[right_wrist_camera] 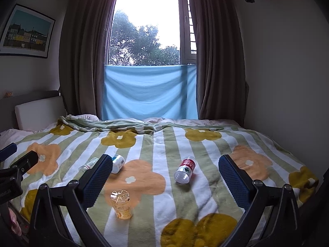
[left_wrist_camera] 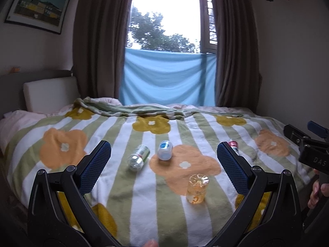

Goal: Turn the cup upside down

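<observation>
A clear orange-tinted plastic cup [left_wrist_camera: 196,188] stands on the flowered blanket with its ribbed base up and its mouth down; it also shows in the right wrist view [right_wrist_camera: 121,203]. My left gripper [left_wrist_camera: 164,154] is open and empty, held above the bed behind and left of the cup. My right gripper [right_wrist_camera: 163,165] is open and empty, with the cup low beside its left finger [right_wrist_camera: 96,182]. The right gripper's body [left_wrist_camera: 312,152] shows at the right edge of the left wrist view.
Three small bottles lie on their sides on the blanket [right_wrist_camera: 160,144]: a green-labelled one [left_wrist_camera: 138,157], a white and blue one [left_wrist_camera: 165,150], and a red-labelled one [right_wrist_camera: 185,171]. The headboard [right_wrist_camera: 39,111] is at far left, with curtains and a window behind the bed.
</observation>
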`<act>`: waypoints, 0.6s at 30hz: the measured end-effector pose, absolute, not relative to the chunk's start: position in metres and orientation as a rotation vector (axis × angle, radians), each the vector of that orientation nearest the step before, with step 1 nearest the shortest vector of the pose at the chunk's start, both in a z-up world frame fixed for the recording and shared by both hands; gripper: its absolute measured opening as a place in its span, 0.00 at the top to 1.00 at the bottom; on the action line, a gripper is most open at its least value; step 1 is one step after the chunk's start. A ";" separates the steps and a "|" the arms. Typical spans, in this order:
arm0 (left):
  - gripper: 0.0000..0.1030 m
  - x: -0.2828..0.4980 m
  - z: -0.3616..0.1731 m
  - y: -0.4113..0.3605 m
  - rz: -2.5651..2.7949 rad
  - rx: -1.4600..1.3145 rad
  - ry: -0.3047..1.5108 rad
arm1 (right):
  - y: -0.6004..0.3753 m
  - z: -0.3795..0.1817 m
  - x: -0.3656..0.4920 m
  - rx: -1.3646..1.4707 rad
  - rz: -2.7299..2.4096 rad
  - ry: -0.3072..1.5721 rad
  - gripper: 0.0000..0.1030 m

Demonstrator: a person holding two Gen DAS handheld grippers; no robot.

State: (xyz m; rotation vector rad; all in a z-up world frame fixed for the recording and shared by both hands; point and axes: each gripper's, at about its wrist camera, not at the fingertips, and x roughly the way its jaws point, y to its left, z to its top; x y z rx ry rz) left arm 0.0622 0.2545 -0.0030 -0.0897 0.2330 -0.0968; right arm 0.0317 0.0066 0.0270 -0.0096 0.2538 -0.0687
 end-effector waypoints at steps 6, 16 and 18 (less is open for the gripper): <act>0.00 0.061 -0.002 0.262 -0.125 -0.132 0.224 | 0.008 0.027 0.031 -0.009 -0.064 0.250 0.00; 0.00 0.053 0.000 0.257 -0.072 -0.087 0.175 | 0.013 0.029 0.029 -0.009 -0.063 0.246 0.00; 0.00 0.051 0.002 0.255 -0.081 -0.084 0.168 | 0.012 0.029 0.029 -0.009 -0.064 0.246 0.00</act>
